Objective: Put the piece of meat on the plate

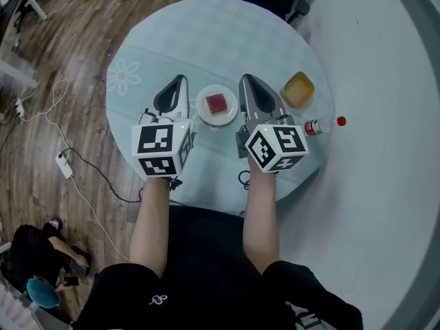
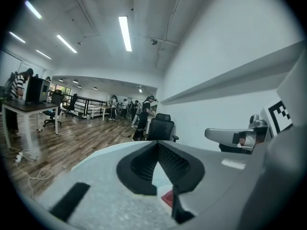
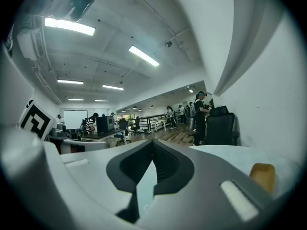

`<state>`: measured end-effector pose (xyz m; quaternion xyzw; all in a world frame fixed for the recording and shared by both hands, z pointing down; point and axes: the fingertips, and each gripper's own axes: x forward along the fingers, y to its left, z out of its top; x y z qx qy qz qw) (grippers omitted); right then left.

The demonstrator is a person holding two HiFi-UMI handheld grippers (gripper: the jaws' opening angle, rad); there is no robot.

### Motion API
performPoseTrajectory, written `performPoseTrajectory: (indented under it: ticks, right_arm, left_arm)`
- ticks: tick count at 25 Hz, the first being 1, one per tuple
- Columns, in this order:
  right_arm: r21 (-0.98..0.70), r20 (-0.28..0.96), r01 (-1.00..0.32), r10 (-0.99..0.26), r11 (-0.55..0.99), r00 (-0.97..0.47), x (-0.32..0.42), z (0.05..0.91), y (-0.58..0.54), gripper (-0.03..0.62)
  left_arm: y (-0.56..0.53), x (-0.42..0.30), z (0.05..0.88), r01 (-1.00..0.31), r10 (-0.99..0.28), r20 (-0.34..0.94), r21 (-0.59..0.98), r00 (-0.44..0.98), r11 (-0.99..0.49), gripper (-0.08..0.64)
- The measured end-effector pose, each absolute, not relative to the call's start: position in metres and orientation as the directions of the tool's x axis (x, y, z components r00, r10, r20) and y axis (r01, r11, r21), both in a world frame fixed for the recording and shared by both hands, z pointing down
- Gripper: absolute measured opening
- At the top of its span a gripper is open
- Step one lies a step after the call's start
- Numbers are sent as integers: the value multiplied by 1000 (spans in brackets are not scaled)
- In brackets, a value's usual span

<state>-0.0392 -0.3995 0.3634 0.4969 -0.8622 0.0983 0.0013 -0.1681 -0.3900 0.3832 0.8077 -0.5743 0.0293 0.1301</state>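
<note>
The flat, dark-red, roughly square piece of meat (image 1: pixel 216 102) already lies on the small round white plate (image 1: pixel 230 115), with no clear long axis. The plate sits on the round pale-blue table (image 1: pixel 206 40), between my two tools. The left gripper (image 1: pixel 180 80) and right gripper (image 1: pixel 245 80) flank it about equally near, both clenched empty. I judge nothing is left to grasp.

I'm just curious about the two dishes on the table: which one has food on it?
The flat white plate: a red piece of meat lies on it. The yellow bowl to its right looks empty.
</note>
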Motion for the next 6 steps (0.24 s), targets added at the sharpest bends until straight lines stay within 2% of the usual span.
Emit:
performPoseTrajectory:
  ticks: [6]
  right_arm:
    - [-182, 58, -839, -846, 512, -529, -51, 344, -396, 11]
  left_arm:
    - [-385, -169, 396, -930, -910, 217, 190, 354, -316, -6]
